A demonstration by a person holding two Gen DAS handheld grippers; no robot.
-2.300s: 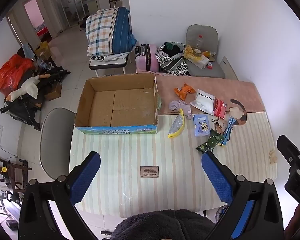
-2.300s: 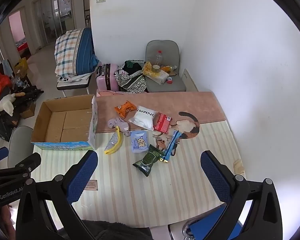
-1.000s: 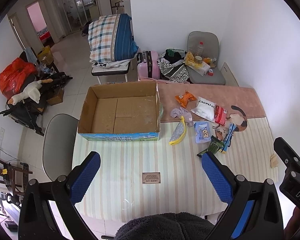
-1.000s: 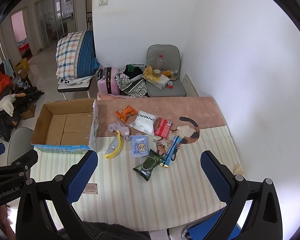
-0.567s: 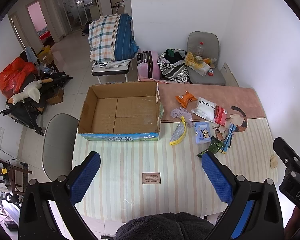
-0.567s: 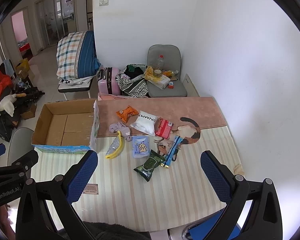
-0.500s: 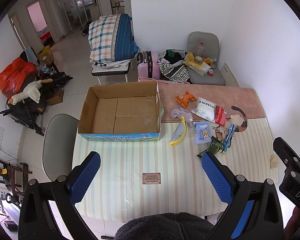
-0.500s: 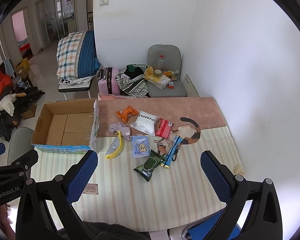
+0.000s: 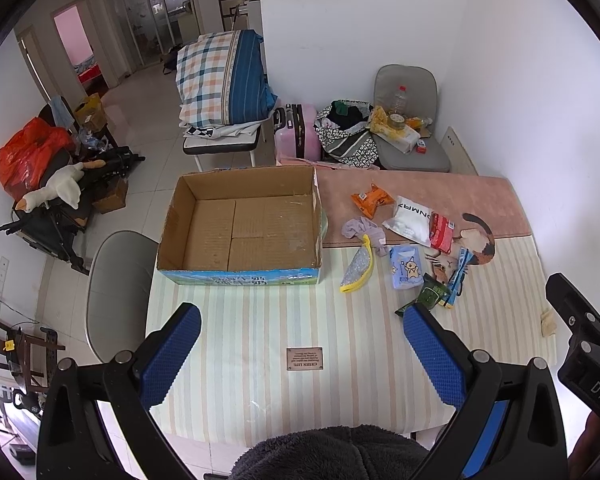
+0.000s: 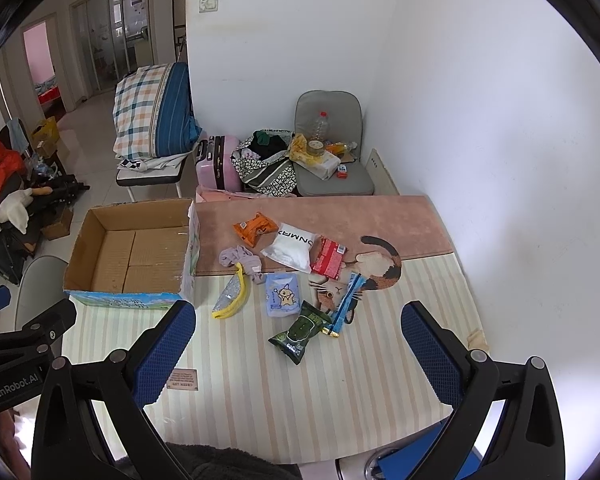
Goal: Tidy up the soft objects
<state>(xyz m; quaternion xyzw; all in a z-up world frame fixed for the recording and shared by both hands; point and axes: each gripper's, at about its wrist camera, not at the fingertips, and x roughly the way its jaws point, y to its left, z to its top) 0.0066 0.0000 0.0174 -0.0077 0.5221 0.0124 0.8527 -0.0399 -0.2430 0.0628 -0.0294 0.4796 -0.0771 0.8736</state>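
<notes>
An open, empty cardboard box (image 9: 240,224) (image 10: 132,256) stands on the table's left. To its right lie several soft packets: an orange packet (image 9: 371,199) (image 10: 256,227), a white pouch (image 9: 410,220) (image 10: 292,246), a red packet (image 9: 441,233) (image 10: 330,258), grey socks (image 9: 362,229) (image 10: 240,259), a yellow-edged pouch (image 9: 358,270) (image 10: 230,298), a blue tissue pack (image 9: 406,272) (image 10: 282,294), a green snack bag (image 9: 426,300) (image 10: 302,330) and a blue stick packet (image 10: 346,300). My left gripper (image 9: 300,354) and right gripper (image 10: 298,350) are both open and empty, high above the table's near edge.
The table (image 9: 260,340) has a striped cloth, a pink mat (image 10: 340,216) and a small label (image 9: 304,359). A grey chair (image 9: 116,280) stands at its left. Behind are a chair with bedding (image 9: 220,80), a pink suitcase (image 9: 296,128) and a cluttered grey chair (image 9: 408,120).
Both grippers have drawn back and up slightly over the past two seconds, so the table looks a little farther. Nothing on the table has moved.
</notes>
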